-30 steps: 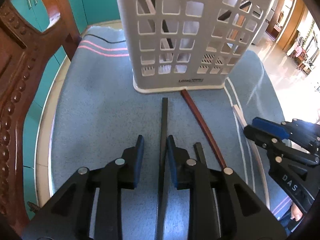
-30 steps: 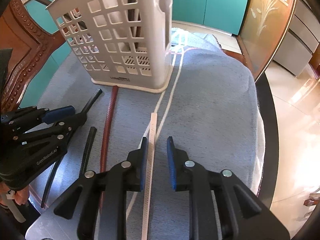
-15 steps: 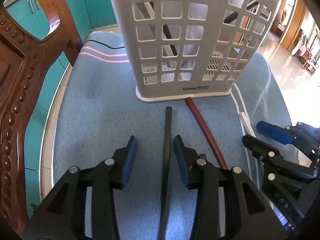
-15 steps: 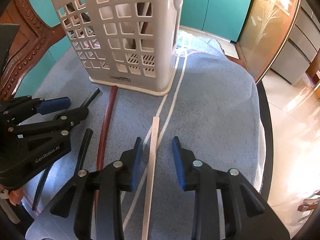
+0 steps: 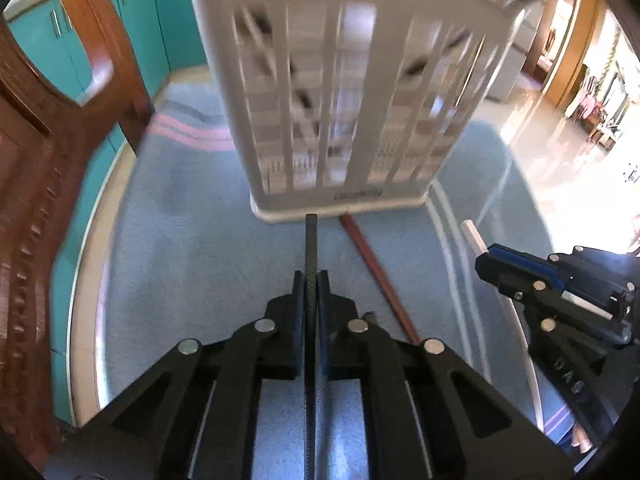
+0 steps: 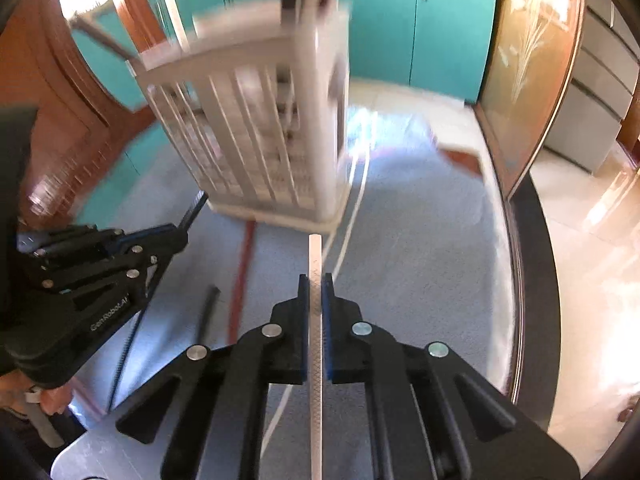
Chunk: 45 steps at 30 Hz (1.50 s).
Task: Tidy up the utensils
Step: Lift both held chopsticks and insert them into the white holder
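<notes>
My left gripper (image 5: 311, 280) is shut on a black chopstick (image 5: 311, 240) and holds it above the blue cloth, its tip toward the base of the white lattice utensil basket (image 5: 344, 92). My right gripper (image 6: 315, 284) is shut on a white chopstick (image 6: 315, 256), lifted and pointing at the basket (image 6: 256, 136). A brown chopstick (image 5: 376, 272) and a second black chopstick (image 6: 206, 312) lie on the cloth between the grippers. Several sticks stand in the basket.
A carved wooden chair back (image 5: 44, 152) stands at the left. The blue cloth (image 6: 420, 248) covers a round table whose dark rim (image 6: 536, 264) curves at the right. Teal cabinets (image 6: 412, 28) are behind.
Both grippers have shut on their chopsticks and lifted them off the cloth. Both views are blurred by the upward motion.
</notes>
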Each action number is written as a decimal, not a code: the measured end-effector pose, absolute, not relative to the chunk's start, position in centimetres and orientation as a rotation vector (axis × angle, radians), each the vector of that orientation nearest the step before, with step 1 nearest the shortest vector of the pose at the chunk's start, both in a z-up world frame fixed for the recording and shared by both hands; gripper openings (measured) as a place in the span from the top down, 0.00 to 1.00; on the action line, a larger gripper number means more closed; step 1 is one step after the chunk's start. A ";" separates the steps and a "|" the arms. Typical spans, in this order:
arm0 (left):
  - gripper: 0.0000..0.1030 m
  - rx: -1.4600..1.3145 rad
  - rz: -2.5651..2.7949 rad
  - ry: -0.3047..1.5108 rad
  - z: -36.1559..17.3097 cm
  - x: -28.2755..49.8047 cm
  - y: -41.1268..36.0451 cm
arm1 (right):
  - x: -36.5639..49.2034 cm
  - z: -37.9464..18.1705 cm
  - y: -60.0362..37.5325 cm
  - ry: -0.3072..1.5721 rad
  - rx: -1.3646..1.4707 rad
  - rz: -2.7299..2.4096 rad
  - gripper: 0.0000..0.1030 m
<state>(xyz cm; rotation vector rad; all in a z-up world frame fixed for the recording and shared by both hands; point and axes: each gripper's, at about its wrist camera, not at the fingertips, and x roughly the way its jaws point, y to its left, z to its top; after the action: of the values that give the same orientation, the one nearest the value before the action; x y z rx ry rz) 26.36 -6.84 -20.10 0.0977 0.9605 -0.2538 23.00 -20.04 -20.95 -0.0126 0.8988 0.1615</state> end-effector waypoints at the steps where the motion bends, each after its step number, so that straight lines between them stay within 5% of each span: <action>1: 0.93 0.095 -0.254 0.928 -19.2 25.9 -6.7 | 22.4 -19.8 -20.3 0.862 -0.005 0.170 0.94; 12: 0.93 0.060 -0.394 0.631 -9.6 19.2 -4.8 | 15.2 -8.4 -24.0 0.429 0.131 0.291 0.94; 29: 0.93 -0.144 -0.389 0.302 6.4 18.5 -1.6 | 19.2 1.6 -25.3 0.149 0.369 0.243 0.94; 37: 0.93 -0.285 -0.241 0.175 6.3 21.1 0.2 | 22.3 -1.0 -23.3 0.174 0.268 0.145 0.94; 45: 0.93 -0.235 -0.159 0.276 2.0 26.3 -1.3 | 22.5 -3.8 -21.0 0.212 0.120 0.126 0.94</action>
<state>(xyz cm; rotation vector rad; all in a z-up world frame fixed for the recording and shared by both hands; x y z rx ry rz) 26.30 -1.31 1.99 -0.2353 0.2756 -0.1588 22.48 -20.97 -3.75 0.1200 0.2123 0.1263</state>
